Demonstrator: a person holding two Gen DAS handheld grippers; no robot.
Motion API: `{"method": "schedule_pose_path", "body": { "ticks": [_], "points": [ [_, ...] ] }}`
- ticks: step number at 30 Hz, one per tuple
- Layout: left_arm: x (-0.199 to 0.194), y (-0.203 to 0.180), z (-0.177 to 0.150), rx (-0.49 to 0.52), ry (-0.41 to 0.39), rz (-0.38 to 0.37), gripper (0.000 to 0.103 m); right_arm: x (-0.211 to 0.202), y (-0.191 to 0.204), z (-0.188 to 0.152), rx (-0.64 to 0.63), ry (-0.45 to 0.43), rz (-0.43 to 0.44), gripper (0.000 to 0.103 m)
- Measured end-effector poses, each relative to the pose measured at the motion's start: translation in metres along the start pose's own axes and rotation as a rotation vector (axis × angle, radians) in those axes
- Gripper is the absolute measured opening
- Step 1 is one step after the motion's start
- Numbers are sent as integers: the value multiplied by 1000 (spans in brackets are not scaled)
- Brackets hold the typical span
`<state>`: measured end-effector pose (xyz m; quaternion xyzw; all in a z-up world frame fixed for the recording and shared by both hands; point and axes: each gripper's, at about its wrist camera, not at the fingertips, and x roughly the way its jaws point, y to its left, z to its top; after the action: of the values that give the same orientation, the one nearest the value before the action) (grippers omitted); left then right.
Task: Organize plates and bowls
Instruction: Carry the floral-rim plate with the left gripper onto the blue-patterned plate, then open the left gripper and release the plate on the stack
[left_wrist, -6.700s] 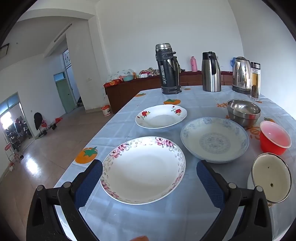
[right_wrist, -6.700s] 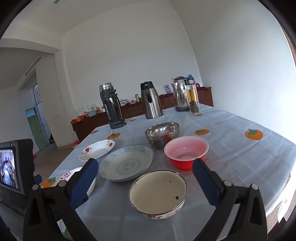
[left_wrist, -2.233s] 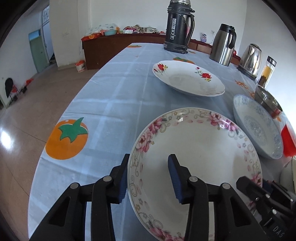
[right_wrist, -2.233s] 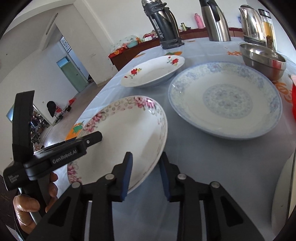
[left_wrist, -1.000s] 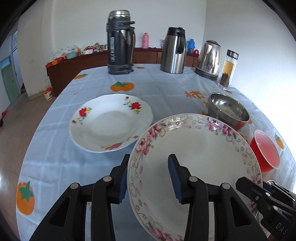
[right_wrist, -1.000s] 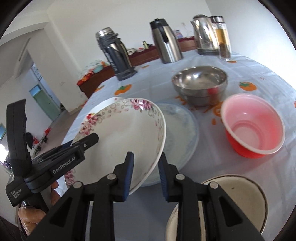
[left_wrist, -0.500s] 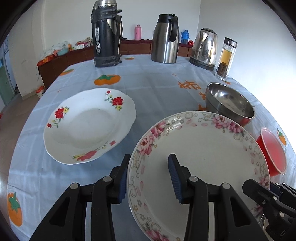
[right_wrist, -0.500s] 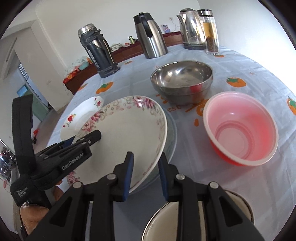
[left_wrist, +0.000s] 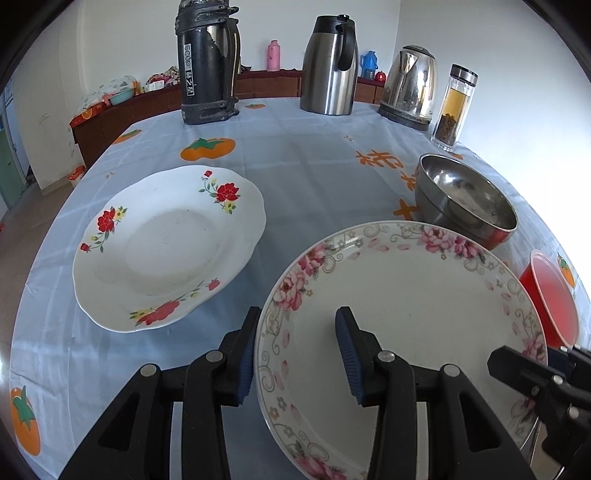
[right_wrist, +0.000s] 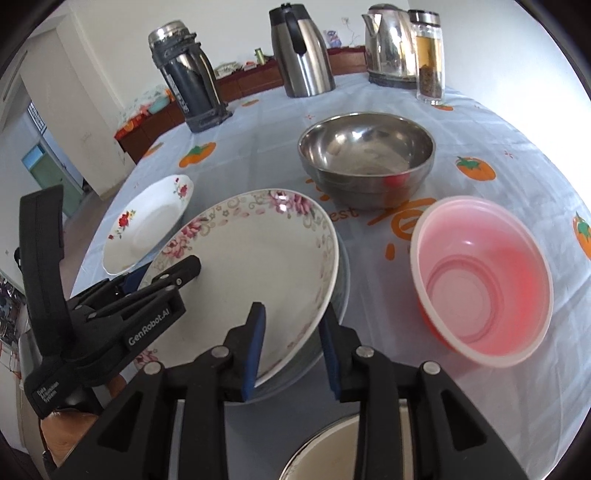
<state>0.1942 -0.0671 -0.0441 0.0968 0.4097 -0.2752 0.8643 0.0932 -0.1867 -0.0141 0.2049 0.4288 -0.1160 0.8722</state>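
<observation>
The pink-flowered plate (left_wrist: 406, 314) (right_wrist: 251, 266) lies on top of the blue-patterned plate (right_wrist: 344, 280), of which only a sliver of rim shows. My left gripper (left_wrist: 297, 354) is shut on the flowered plate's near-left rim, and it also shows in the right wrist view as the left gripper (right_wrist: 173, 273). My right gripper (right_wrist: 291, 347) straddles the plate's right rim. Its jaws are opening, the rim still lies between them, and the pads look just off it. A white plate with red roses (left_wrist: 166, 247) lies to the left.
A steel bowl (right_wrist: 365, 158) stands just behind the stacked plates and a red plastic bowl (right_wrist: 480, 280) to their right. A cream enamel bowl (right_wrist: 332, 450) sits under my right gripper. A black thermos (left_wrist: 207, 62), steel jug (left_wrist: 328, 62), kettle (left_wrist: 410, 85) and glass jar (left_wrist: 454, 107) line the far end.
Both grippers carried the flowered plate to the right, over the blue plate, and lowered it onto it. The right jaws have widened slightly.
</observation>
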Motion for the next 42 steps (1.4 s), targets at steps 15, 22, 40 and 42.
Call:
{"method": "schedule_pose_path", "body": {
  "ticks": [15,22,40,42],
  "points": [
    [0,4,0,-18,-3,-11,43,10,-1,17,-117,81,-2,32],
    [0,3,-1,-4,-8,3,43,8,-4,17,-78,118,39,33],
    [0,-4,-4,28,-9,31,44,7,-8,9,-70,152,8,37],
    [0,-5,-4,40,-19,50,44,6,-7,9,-76,153,7,37]
  ]
}}
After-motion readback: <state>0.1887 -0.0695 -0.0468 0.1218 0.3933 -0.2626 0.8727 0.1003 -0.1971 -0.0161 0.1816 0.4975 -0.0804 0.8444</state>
